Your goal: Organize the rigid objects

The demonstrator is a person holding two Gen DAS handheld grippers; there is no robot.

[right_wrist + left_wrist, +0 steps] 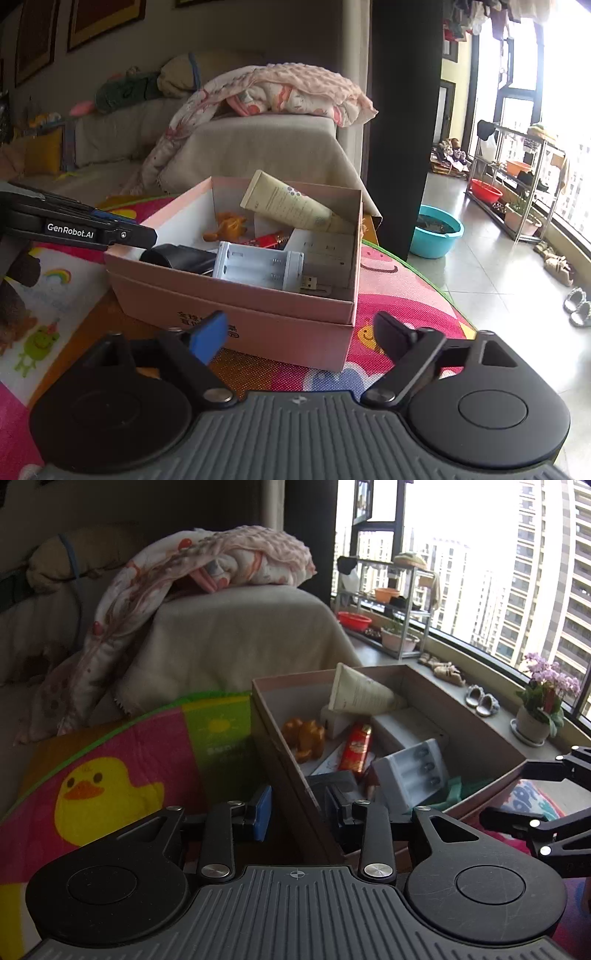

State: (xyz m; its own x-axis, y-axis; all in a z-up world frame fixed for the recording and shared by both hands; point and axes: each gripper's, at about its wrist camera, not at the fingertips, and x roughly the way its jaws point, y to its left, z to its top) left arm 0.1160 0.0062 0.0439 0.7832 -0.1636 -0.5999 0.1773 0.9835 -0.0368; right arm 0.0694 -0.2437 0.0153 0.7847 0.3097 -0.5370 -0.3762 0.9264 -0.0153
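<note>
Box (229, 295) near wall hiding contents' bases, black item (177, 256) unclear

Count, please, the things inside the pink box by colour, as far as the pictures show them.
Inside the pink box:
Cream: 1, the tube
Orange: 1, the toy figure
Red: 1, the packet
White: 2, the battery holder and the carton
Black: 1, the dark object
Total: 6; more may lie hidden below.
</note>
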